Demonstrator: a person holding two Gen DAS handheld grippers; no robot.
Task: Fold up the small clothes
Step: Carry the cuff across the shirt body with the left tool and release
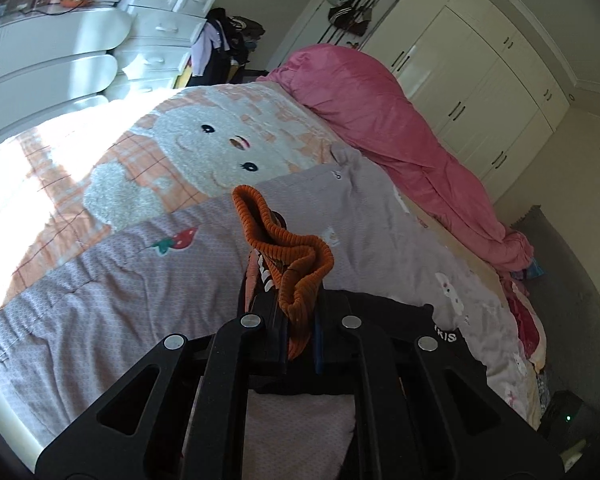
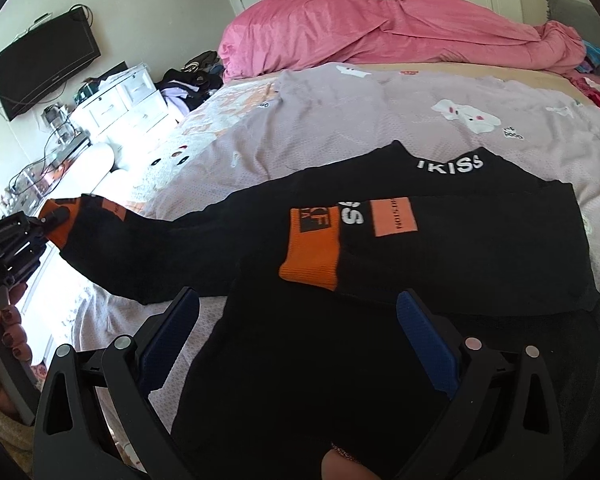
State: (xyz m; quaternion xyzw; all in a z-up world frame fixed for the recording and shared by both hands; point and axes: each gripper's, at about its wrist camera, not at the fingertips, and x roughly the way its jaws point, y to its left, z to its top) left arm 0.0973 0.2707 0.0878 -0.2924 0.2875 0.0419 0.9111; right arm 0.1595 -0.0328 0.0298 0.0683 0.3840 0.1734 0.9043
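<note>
Left gripper point(image 1: 296, 280) clamped on the orange cuff point(image 1: 288, 248) of the black sweater point(image 2: 440, 248), sleeve pulled out sideways. Right gripper point(image 2: 300, 344) jaws wide apart, holding nothing, sweater body on the bedspread point(image 2: 320, 128) directly between and ahead of them.

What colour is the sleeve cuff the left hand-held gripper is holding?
Orange, ribbed knit, on a black sweater. The cuff shows best in the left wrist view.

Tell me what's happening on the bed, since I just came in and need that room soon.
A person is folding a black sweater spread on the bed. The left gripper is shut on the orange cuff of one sleeve, holding it out to the side. The other sleeve already lies across the chest. The right gripper hovers open over the hem.
</note>
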